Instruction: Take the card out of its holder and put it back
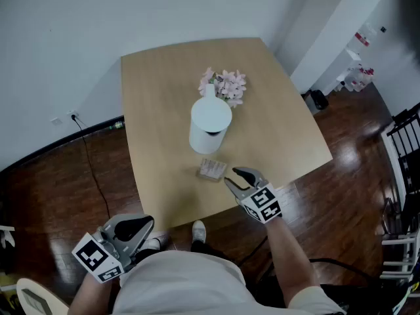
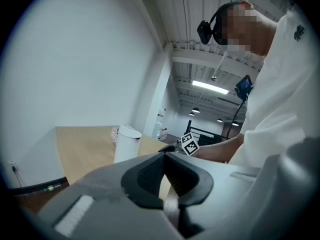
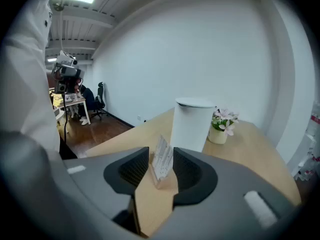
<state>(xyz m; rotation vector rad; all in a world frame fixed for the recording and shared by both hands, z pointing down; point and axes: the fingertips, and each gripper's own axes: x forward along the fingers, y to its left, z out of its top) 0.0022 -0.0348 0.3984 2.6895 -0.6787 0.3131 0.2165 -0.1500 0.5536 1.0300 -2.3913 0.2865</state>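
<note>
Closest up is the person's white shirt (image 1: 176, 277) at the bottom of the head view, with the left gripper (image 1: 141, 228) hanging down beside it on the left, off the table (image 1: 157, 90) and over the dark wood floor (image 1: 59, 189). Its own view shows the jaws spread apart with nothing at all in them, just pointing out across the tabletop toward the white bin (image 1: 210, 125). The right gripper (image 1: 230, 174) is where the action is: it's at the near edge of the table with its jaws as wide apart as they go, aimed straight at the card (image 3: 163, 158). That card is standing upright in its little holder (image 3: 159, 180), which sits on the table just in front of the bin, on the person's side. From the right gripper view the card lines up right in the gap between the two jaws, but the pads aren't pressing on it, so it isn't gripped. Behind the bin there's a small pot of pink flowers (image 1: 226, 85), pretty much touching it from the head view. One shoe (image 1: 198, 230) is poking out under the table edge. Can't read anything on the card, too small.
</note>
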